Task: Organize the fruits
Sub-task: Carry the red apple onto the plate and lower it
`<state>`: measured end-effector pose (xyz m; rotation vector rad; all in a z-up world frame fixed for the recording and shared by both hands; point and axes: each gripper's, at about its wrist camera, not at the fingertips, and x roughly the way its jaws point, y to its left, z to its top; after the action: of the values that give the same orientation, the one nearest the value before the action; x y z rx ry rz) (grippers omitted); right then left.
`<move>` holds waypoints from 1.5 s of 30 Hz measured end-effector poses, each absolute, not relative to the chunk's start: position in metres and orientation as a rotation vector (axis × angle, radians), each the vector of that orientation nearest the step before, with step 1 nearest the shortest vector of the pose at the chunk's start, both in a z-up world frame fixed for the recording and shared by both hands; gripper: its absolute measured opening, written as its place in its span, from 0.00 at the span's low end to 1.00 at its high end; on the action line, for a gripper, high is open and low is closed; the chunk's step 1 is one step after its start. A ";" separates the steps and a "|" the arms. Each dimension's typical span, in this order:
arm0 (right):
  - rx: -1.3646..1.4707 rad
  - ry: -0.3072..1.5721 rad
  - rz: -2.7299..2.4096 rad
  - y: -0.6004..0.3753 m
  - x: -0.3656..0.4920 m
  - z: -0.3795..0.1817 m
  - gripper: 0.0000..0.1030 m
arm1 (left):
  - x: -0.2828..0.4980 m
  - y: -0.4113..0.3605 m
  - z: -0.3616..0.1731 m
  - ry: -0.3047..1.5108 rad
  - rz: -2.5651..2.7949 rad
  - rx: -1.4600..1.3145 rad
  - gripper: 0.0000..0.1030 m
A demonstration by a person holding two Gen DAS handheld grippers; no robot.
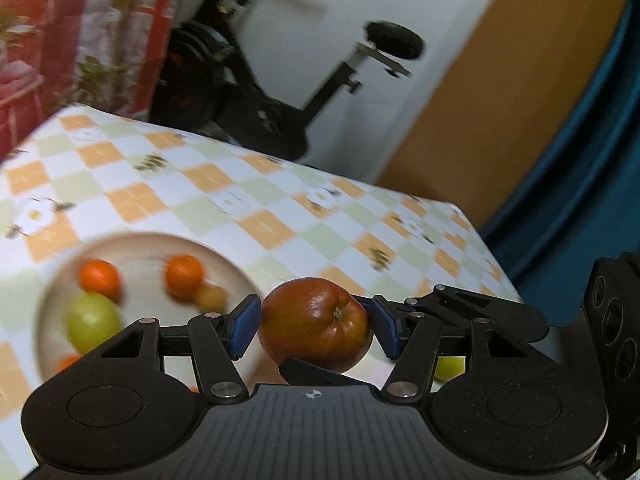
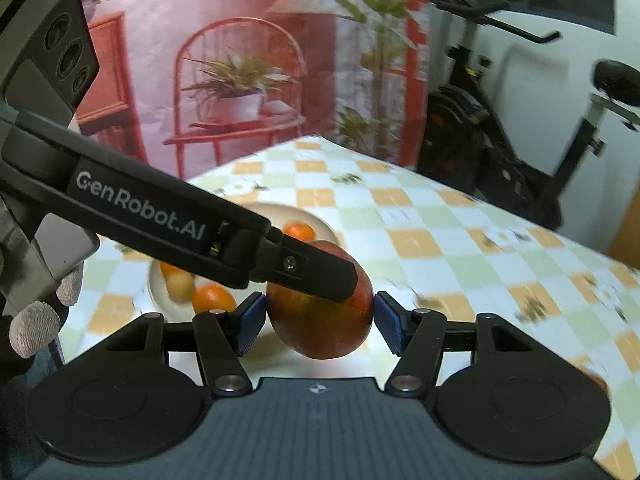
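The red apple [image 1: 316,324] is roundish, its stem dimple turned toward the left wrist camera and slightly to 3 o'clock. Its skin is glossy dark red with a yellow-green flush. It is clamped above the checked tablecloth [image 1: 280,216] by both tools at once: the left gripper [image 1: 314,326] grasps it and the right gripper [image 2: 320,322] pinches it too. At 9 o'clock a plate [image 1: 48,304] holds oranges [image 1: 100,278] and a green apple [image 1: 93,320].

White lettering reading "GenRobot.AI" runs along the side of the black left gripper [image 2: 320,280], just above the red apple [image 2: 320,320]. No other writing is legible.
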<state>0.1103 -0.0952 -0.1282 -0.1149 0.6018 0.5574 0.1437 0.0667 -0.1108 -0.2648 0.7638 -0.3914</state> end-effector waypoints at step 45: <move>-0.020 0.705 0.647 -0.024 0.191 -0.157 0.61 | 0.187 0.115 -0.136 0.830 -0.171 -0.140 0.60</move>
<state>0.1909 -0.0240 -0.1572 -0.0202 0.7054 0.6475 0.1869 0.1146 -0.1356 -0.1399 0.8304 -0.1714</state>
